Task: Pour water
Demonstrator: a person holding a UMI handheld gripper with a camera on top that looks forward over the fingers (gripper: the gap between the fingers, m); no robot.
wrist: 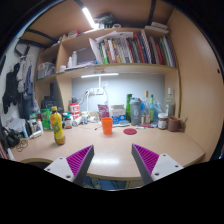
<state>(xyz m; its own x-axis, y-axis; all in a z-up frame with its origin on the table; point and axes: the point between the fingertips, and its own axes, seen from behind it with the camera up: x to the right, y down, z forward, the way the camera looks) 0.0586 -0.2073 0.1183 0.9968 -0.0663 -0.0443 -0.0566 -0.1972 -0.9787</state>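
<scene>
The tool (113, 163) hangs released and empty over the bare front of the worktop (110, 152), its fingers spread and aimed at the orange cup (107, 125), which stands well beyond them, probably kept back so the approach stays free. A yellow bottle (57, 127) stands left of the cup among other bottles along the wall, books (130, 48) fill the shelf above, and no label is readable.
</scene>
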